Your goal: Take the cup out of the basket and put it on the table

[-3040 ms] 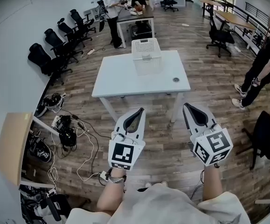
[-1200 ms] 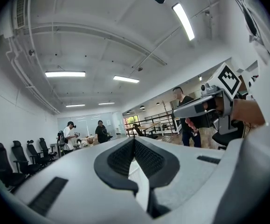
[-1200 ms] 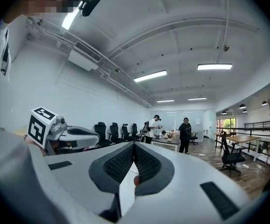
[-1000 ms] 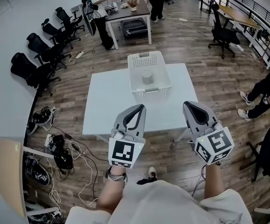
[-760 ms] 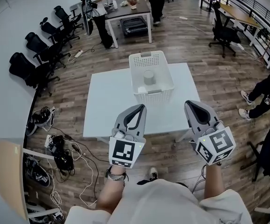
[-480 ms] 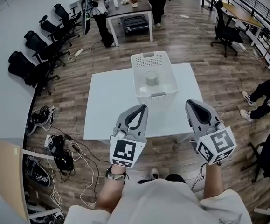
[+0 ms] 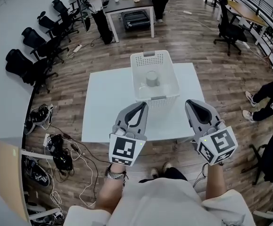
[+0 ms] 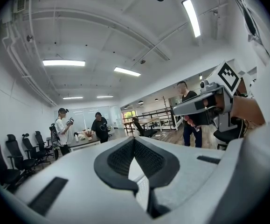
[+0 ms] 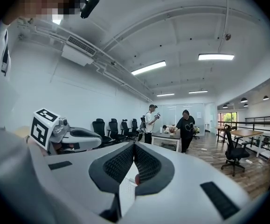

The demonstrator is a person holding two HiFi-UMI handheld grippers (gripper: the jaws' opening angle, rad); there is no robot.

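Note:
A white plastic basket point(image 7: 166, 86) stands on the white table point(image 7: 108, 107), toward its far middle. A pale grey cup point(image 7: 151, 78) stands upright inside the basket. My left gripper point(image 7: 144, 104) is held in the air over the table's near edge, shut and empty, short of the basket. My right gripper point(image 7: 188, 102) hovers beside it at the table's near right corner, also shut and empty. In the left gripper view the left gripper point(image 8: 134, 141) shows its jaws meeting at the tips; in the right gripper view the right gripper point(image 9: 134, 146) looks the same. Neither gripper view shows the cup.
Black office chairs point(image 7: 30, 55) line the left wall. Cables and gear point(image 7: 61, 147) lie on the wood floor left of the table. People stand at a far desk point(image 7: 127, 1). Another person point(image 7: 268, 95) and a black chair point(image 7: 230, 29) are at the right.
The table and basket have come nearer and now lie just beyond my grippers. Both grippers kept their pose and stayed shut.

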